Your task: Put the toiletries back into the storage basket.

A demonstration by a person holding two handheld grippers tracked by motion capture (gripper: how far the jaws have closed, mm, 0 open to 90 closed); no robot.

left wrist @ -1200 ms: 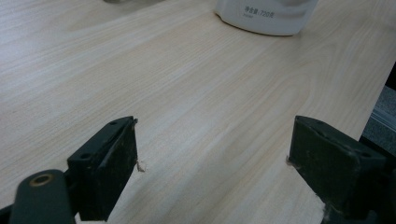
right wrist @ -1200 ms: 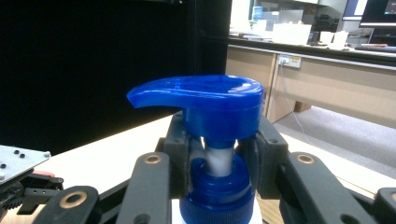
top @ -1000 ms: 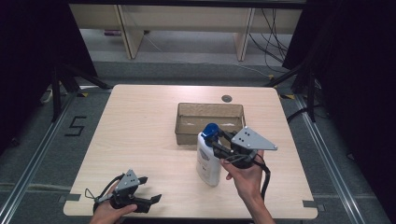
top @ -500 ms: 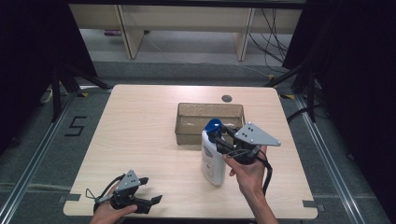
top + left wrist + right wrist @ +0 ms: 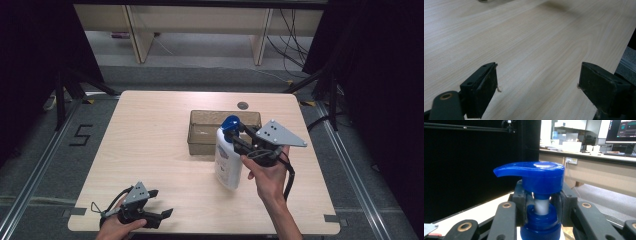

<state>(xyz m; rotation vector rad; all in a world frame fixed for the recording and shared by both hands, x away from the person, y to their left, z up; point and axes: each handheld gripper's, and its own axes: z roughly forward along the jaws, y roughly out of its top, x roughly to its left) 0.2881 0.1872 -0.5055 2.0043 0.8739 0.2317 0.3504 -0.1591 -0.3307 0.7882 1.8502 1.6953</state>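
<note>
A white pump bottle (image 5: 228, 159) with a blue pump head (image 5: 230, 122) hangs tilted just above the table, in front of the brown bin (image 5: 200, 141). My right gripper (image 5: 239, 136) is shut on the bottle's neck under the pump head. In the right gripper view the two black pads (image 5: 520, 199) clamp the white stem of the pump bottle (image 5: 541, 206) below the blue pump head (image 5: 534, 173). My left gripper (image 5: 159, 216) rests at the table's front left corner, open with nothing between its jaws. In the left gripper view my left gripper (image 5: 537, 82) stands over bare wood.
The brown bin stands open-topped at the table's middle back, holding a small pale item. A round grey cable hole (image 5: 243, 105) sits behind the bin. The wooden table (image 5: 150, 135) has dark floor and rails around it.
My right gripper has lifted the pump bottle a little and carried it slightly rightward. The left gripper has stayed put.
</note>
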